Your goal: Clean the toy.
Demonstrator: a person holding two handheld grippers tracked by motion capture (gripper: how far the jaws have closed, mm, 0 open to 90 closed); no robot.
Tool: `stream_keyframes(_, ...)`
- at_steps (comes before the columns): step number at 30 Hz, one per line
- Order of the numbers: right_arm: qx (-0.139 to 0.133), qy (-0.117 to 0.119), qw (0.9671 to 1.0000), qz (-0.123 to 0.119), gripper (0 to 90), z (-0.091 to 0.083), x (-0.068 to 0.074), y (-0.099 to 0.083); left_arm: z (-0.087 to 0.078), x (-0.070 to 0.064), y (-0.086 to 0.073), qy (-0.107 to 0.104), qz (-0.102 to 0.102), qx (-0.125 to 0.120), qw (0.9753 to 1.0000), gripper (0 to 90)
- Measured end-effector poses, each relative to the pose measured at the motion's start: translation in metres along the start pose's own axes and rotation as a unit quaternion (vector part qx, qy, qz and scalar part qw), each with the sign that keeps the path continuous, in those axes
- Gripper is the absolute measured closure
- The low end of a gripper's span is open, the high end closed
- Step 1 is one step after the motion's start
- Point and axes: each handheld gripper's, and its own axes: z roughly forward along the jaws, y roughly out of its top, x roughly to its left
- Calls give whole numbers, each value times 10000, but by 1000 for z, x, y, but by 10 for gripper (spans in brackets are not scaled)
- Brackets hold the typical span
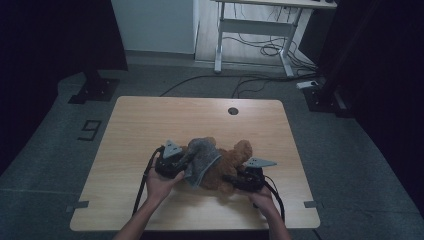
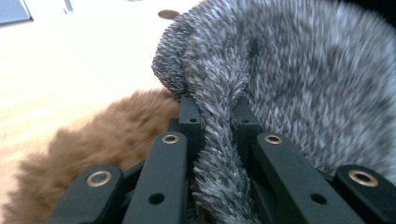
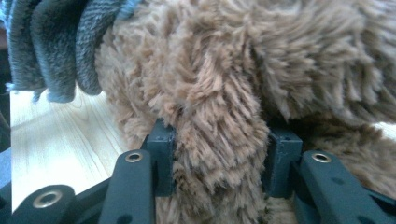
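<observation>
Left fingers pinch grey cloth; right fingers clamp brown plush.

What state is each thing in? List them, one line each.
Brown plush bear: lying on the table, partly covered by the grey cloth.
Grey fuzzy cloth: draped over the bear, one fold pinched.
Left gripper: shut on a fold of the grey cloth.
Right gripper: jaws clamped on a tuft of the bear's fur.
</observation>
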Motion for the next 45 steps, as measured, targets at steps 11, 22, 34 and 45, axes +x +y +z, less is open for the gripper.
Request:
stream_keyframes(11,-64,-115,9998,-180,573,-2,3,-3,73,-67,50,228,822,723,9937,786)
stream_keyframes(22,-6,-271,9995,-154,595,-3,3,-2,37,-25,22,437,668,565,9952,788)
stream_keyframes(34,-47,-246,9996,-125,607,-3,1,-3,-19,54,-6,662,-188,485,9965,788)
stream_keyframes(45,-20,-262,9995,-145,608,-3,1,-3,-23,56,-4,698,-176,434,9965,789)
